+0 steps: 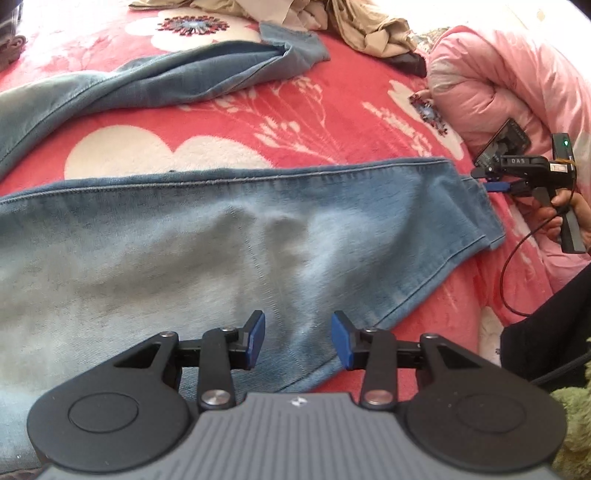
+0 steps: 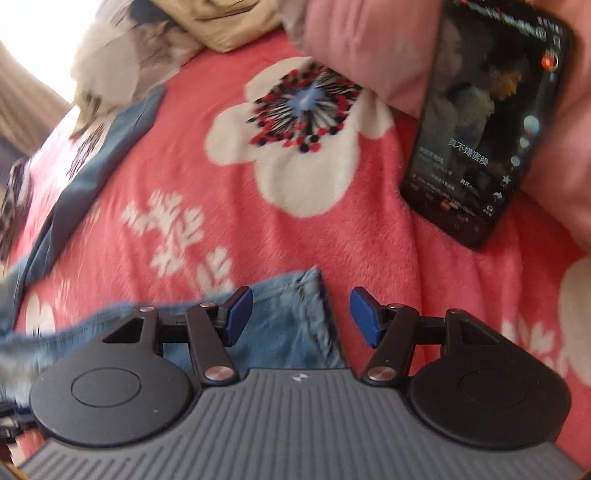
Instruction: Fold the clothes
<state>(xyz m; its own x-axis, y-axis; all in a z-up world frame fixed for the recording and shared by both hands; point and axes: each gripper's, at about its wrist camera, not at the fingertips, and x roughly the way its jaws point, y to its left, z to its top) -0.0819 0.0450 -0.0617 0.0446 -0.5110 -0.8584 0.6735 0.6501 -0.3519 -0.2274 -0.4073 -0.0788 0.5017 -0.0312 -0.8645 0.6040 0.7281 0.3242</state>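
Faded blue jeans (image 1: pixel 221 229) lie spread on a red flowered blanket (image 1: pixel 229 129), one leg across the middle of the left wrist view, the other leg (image 1: pixel 177 77) farther back. My left gripper (image 1: pixel 298 339) hovers open over the near leg, nothing between its blue pads. At the right edge, a hand holds my right gripper (image 1: pixel 491 184) at the leg's hem (image 1: pixel 480 214). In the right wrist view my right gripper (image 2: pixel 301 317) is open, with the hem's corner (image 2: pixel 295 314) lying below and between its fingers.
A beige garment (image 1: pixel 354 22) is heaped at the back. A pink quilt (image 1: pixel 509 74) bulges on the right with a lit phone (image 2: pixel 484 122) leaning on it. A cable (image 1: pixel 513 273) trails from the right gripper. Green plush (image 1: pixel 576 424) shows at lower right.
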